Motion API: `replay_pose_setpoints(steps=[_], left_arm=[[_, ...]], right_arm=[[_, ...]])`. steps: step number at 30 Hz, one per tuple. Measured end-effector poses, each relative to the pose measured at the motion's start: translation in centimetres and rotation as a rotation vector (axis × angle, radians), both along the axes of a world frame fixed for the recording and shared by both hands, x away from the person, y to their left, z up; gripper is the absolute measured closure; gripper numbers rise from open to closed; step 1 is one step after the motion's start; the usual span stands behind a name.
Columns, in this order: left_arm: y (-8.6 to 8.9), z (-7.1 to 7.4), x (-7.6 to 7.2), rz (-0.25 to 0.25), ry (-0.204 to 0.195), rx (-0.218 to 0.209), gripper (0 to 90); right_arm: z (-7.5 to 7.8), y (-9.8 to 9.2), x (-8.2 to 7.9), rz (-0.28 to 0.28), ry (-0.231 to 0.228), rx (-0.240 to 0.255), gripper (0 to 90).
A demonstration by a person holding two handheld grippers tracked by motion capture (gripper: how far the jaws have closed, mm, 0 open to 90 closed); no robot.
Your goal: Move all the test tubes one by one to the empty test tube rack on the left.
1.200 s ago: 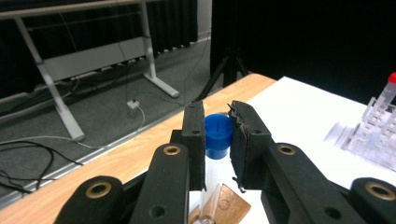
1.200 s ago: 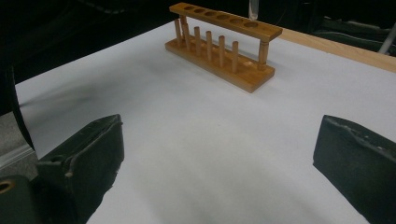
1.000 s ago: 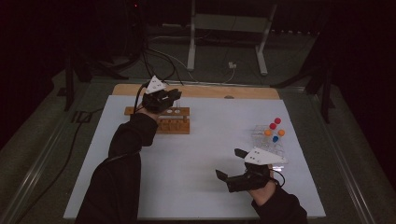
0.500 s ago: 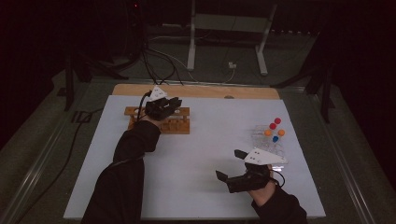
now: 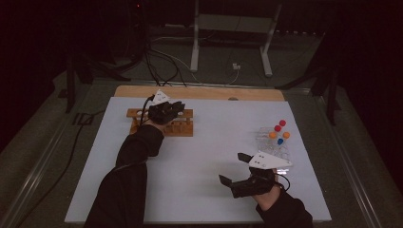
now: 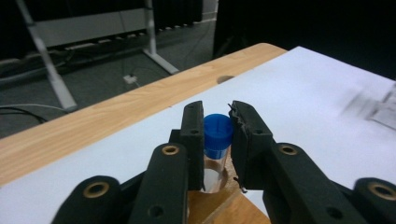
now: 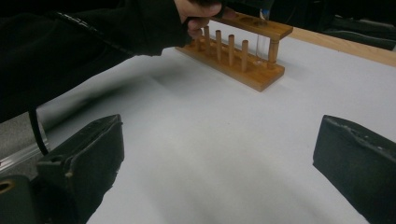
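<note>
Wooden rack (image 5: 164, 122), 11 o'clock: my left gripper (image 6: 217, 140) clamps a blue-capped tube (image 6: 217, 147) seated in its hole. Right gripper (image 5: 236, 168) gapes empty. Tube contents indiscernible.

High view looks fwd and down from above the person's side, whole white table (image 5: 199, 156) in frame. Left gripper view sits very close over the wooden tube rack (image 6: 219, 205), facing the far edge. Right gripper view – low, probably facing across the table – shares that rack (image 7: 238, 56) farther off.
</note>
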State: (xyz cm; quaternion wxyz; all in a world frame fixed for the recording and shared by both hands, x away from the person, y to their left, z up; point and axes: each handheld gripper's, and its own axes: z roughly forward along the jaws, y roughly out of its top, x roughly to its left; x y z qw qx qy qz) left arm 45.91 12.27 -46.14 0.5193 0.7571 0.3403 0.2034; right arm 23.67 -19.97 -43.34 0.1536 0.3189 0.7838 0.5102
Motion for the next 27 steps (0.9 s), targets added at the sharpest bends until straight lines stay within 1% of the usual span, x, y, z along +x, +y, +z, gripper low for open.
replay_pose_setpoints(steps=[2, 3, 4, 5, 6, 7, 8, 10, 11, 12, 13, 14, 15, 16, 18, 19, 20, 21, 22, 24, 26, 27], left_arm=[[0.1, 0.2, -0.1, -0.027, 0.001, -0.017, 65.3], [0.1, 0.6, -0.4, -0.029, -0.006, -0.008, 62.0], [0.1, 0.8, -0.6, -0.036, -0.012, -0.014, 58.2], [0.2, 1.2, -0.9, -0.046, -0.012, -0.028, 54.1], [0.3, 1.6, -1.2, -0.052, -0.016, -0.03, 49.6], [0.4, 2.0, -1.5, -0.064, -0.011, -0.042, 45.7], [0.4, 2.3, -1.7, -0.07, -0.006, -0.048, 41.5], [0.6, 3.0, -2.6, -0.098, -0.009, -0.052, 36.8], [0.6, 3.3, -3.2, -0.105, 0.0, -0.06, 31.3], [0.6, 3.5, -3.5, -0.107, 0.009, -0.058, 22.6], [0.6, 3.8, -4.2, -0.121, 0.015, -0.051, 16.2], [0.7, 3.9, -4.6, -0.137, 0.014, -0.056, 15.8], [0.7, 4.0, -5.3, -0.153, 0.017, -0.064, 14.0], [0.8, 4.1, -5.8, -0.159, 0.023, -0.069, 9.6], [1.0, 4.1, -6.6, -0.191, 0.033, -0.088, 6.1], [1.0, 4.0, -7.1, -0.199, 0.035, -0.077, 3.6], [1.1, 3.9, -7.7, -0.225, 0.045, -0.074, 2.0], [1.1, 3.9, -8.1, -0.237, 0.045, -0.068, 2.0], [1.1, 3.8, -8.6, -0.245, 0.04, -0.058, 1.3], [1.3, 3.6, -9.6, -0.27, 0.05, -0.056, 1.3], [1.5, 3.3, -10.6, -0.288, 0.055, -0.059, 1.3], [1.6, 3.2, -11.2, -0.288, 0.051, -0.055, 1.3]], right_arm=[[0.3, -0.3, -0.1, 0.0, -0.011, 0.008, 1.5], [0.5, -0.4, -0.1, 0.001, -0.017, 0.011, 1.6], [0.6, -0.6, -0.2, 0.009, -0.031, 0.023, 1.5], [0.7, -0.8, -0.3, 0.015, -0.037, 0.032, 1.6], [0.9, -1.0, -0.3, 0.02, -0.042, 0.035, 1.5], [1.1, -1.3, -0.3, 0.02, -0.05, 0.034, 1.6], [1.3, -1.6, -0.4, 0.01, -0.059, 0.035, 1.5], [1.8, -2.3, -0.3, -0.007, -0.07, 0.032, 1.6], [2.1, -2.8, -0.2, -0.025, -0.077, 0.035, 1.6], [2.4, -3.5, -0.1, -0.046, -0.079, 0.04, 1.6], [2.6, -4.0, -0.1, -0.06, -0.082, 0.041, 1.6], [2.8, -4.8, 0.1, -0.087, -0.085, 0.044, 1.6], [2.9, -5.3, 0.1, -0.102, -0.084, 0.048, 1.6], [3.1, -6.1, 0.3, -0.131, -0.084, 0.05, 1.6], [3.1, -7.4, 0.6, -0.172, -0.086, 0.056, 1.6], [3.1, -7.8, 0.7, -0.184, -0.084, 0.057, 1.6], [2.9, -9.1, 1.0, -0.223, -0.08, 0.053, 1.6], [2.9, -9.1, 1.0, -0.223, -0.08, 0.053, 1.6], [2.9, -9.5, 1.1, -0.236, -0.078, 0.049, 1.6], [2.6, -10.3, 1.3, -0.284, -0.08, 0.026, 1.6], [2.2, -11.2, 1.7, -0.313, -0.061, 0.01, 1.7], [2.0, -11.4, 1.8, -0.321, -0.053, 0.0, 2.2]])
